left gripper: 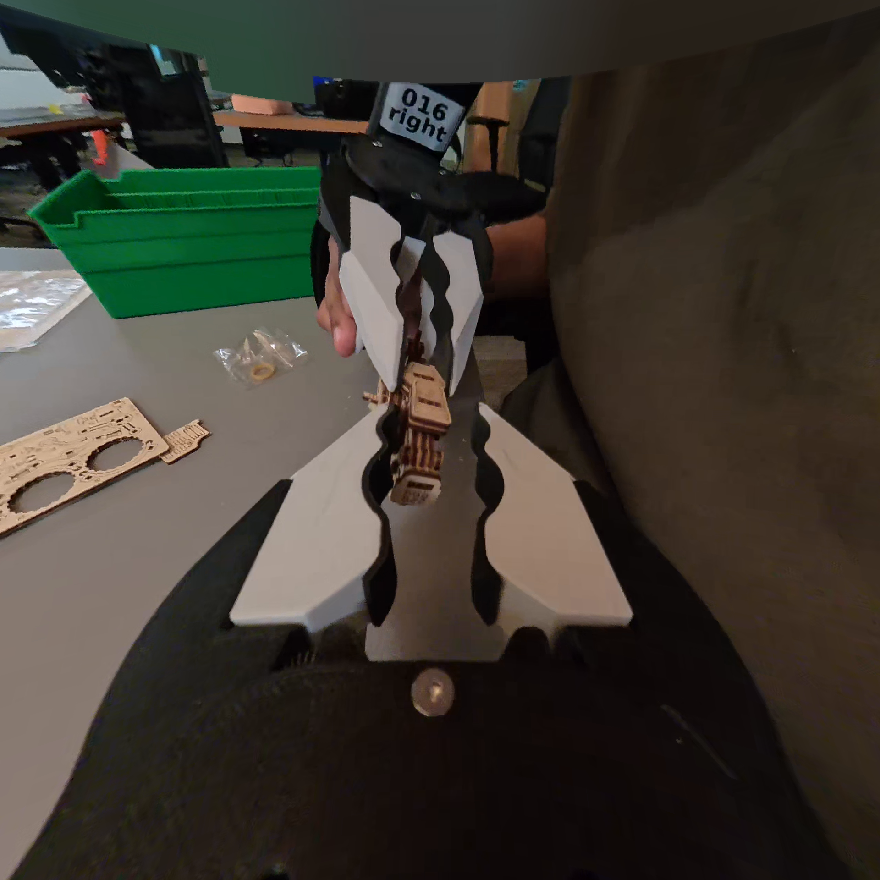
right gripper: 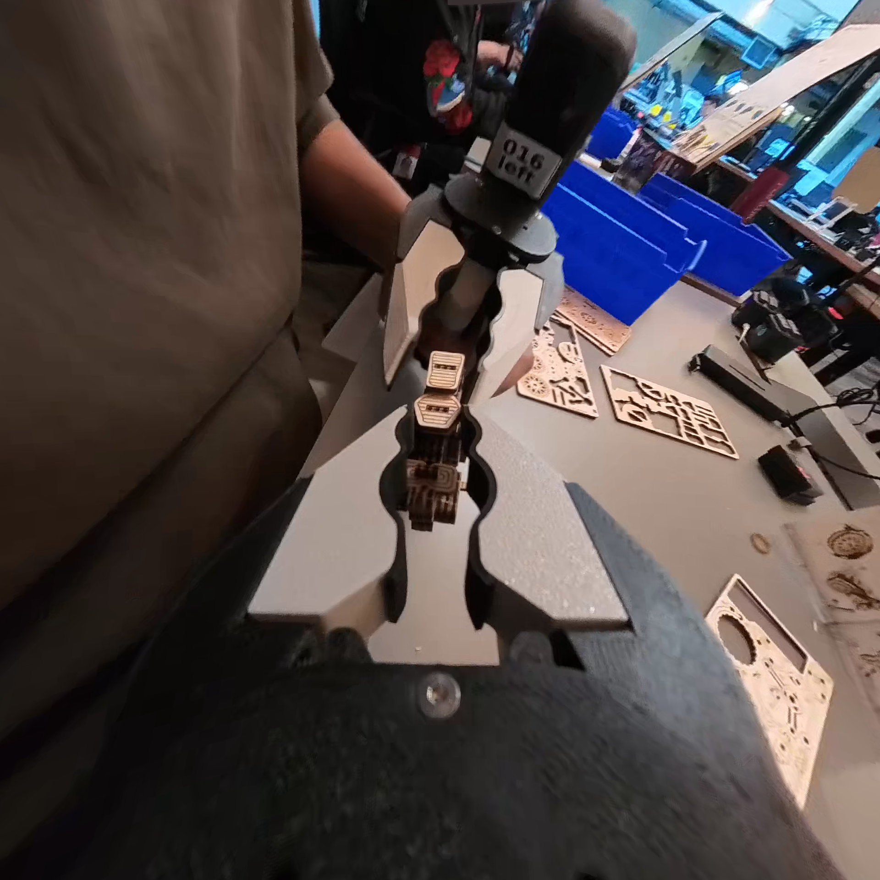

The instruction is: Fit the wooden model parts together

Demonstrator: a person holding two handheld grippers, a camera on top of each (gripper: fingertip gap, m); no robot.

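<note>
Two grippers meet above desk (left gripper: 143,595), facing. Left gripper (left gripper: 431,424) and right gripper (right gripper: 435,428) fingers each closed on opposite ends of wooden model (left gripper: 421,438). Light, brittle plywood; grip solid blocks, not slats.

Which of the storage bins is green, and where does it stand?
The green bin, on the table in the left wrist view; the other bins are blue.

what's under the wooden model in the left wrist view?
Under the wooden model, held up between the left gripper and right gripper, only bare grey table shows. The patch right beneath it is hidden by the model and the gripper's fingers.
</note>
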